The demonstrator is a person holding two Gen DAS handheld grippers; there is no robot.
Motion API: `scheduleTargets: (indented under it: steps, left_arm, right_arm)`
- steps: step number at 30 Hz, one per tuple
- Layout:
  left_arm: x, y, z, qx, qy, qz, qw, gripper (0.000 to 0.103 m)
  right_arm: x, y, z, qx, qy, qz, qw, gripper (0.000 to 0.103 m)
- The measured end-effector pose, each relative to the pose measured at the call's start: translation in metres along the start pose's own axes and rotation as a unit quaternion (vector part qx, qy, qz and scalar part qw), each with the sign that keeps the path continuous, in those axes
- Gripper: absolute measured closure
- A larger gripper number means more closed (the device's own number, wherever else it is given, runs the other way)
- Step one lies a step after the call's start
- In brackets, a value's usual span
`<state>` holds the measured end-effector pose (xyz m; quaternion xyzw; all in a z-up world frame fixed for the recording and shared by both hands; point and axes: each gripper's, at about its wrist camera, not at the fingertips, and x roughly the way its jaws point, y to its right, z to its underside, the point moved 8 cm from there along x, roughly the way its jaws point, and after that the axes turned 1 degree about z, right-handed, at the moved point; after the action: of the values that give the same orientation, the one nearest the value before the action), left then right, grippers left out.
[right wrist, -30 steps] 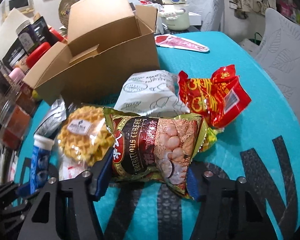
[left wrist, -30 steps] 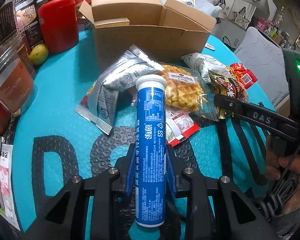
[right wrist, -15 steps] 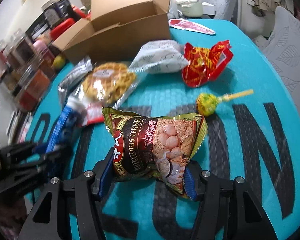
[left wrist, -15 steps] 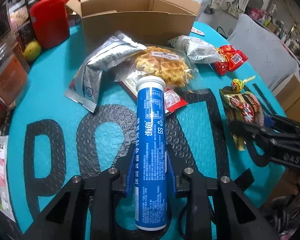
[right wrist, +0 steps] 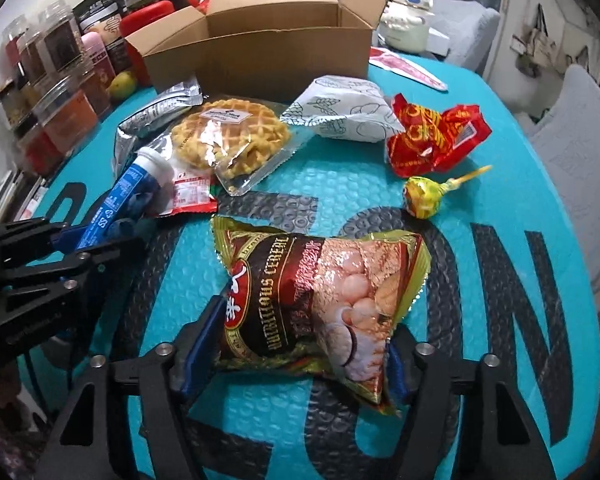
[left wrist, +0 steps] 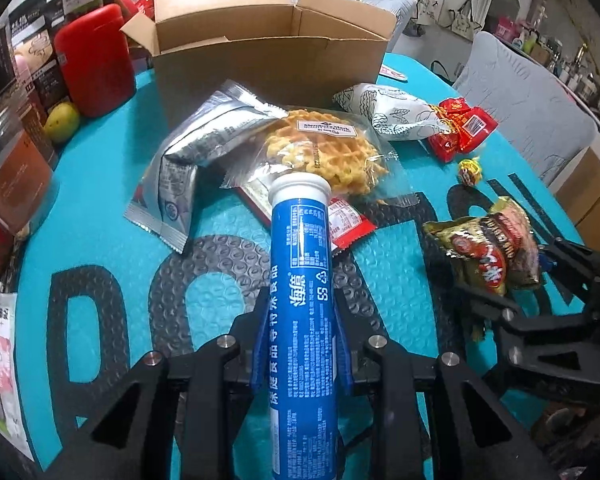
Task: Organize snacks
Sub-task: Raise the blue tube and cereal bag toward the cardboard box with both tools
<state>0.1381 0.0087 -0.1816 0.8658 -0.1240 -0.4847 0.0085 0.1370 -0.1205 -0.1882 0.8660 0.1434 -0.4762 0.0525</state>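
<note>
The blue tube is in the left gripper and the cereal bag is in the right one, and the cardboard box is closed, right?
Nearly. The cardboard box is open, not closed: the right wrist view shows its flaps standing up. The rest holds: the left gripper clamps the blue tube, and the right gripper holds the cereal bag.

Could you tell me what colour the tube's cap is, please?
White, on the blue tube; left wrist view shows it best.
</note>
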Motion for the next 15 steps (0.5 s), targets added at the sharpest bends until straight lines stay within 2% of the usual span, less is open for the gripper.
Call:
scheduleTargets:
  steps: [8, 15]
  left_arm:
    - [-0.022, 0.002, -0.002, -0.015, 0.010, 0.025, 0.9995, 0.075]
    - [-0.045, 0.010, -0.008, -0.012, 0.041, 0.038, 0.9984, 0.075]
  right_arm:
    - [-0.010, -0.007, 0.004, 0.019, 0.002, -0.049, 0.999, 0.047]
    - [-0.027, -0.021, 0.004, 0.012, 0.023, -0.069, 0.997, 0.048]
